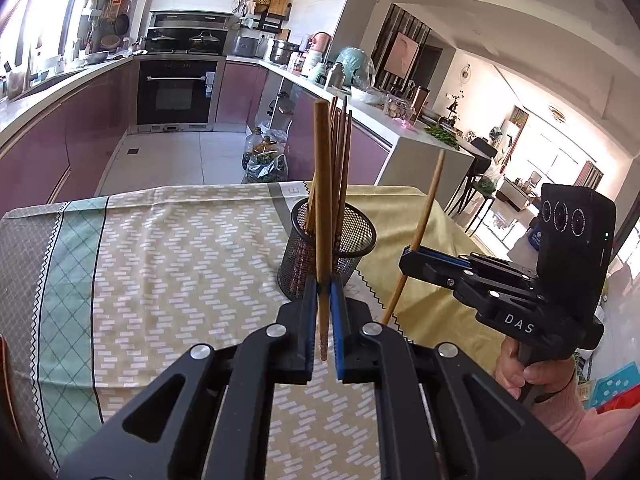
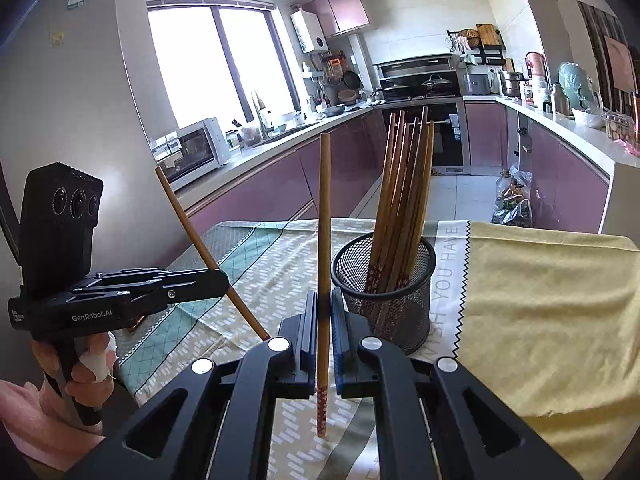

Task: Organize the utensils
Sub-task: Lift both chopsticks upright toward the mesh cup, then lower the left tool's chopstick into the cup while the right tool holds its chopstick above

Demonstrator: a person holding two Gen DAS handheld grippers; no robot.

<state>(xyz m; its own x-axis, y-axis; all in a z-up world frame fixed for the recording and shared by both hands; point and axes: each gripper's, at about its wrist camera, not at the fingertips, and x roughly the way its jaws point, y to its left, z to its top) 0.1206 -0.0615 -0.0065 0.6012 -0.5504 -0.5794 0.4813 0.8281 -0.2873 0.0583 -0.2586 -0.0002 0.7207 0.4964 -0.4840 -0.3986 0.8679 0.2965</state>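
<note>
Both the left gripper (image 1: 324, 292) and right gripper (image 2: 325, 308) stand clamped low on one chopstick (image 1: 322, 200) each: light, rigid, likely slippery, best held mid-shaft.

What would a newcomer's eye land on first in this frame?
Two single chopsticks held upright: one clamped in the left gripper, one in the right gripper. Just behind them stands a black mesh cup on the patterned tablecloth, already bristling with a bundle of wooden chopsticks.

Purple kitchen cabinets (image 2: 256, 184), tiled floor (image 1: 160, 160), bright window (image 2: 208, 60), perhaps daylight.
</note>
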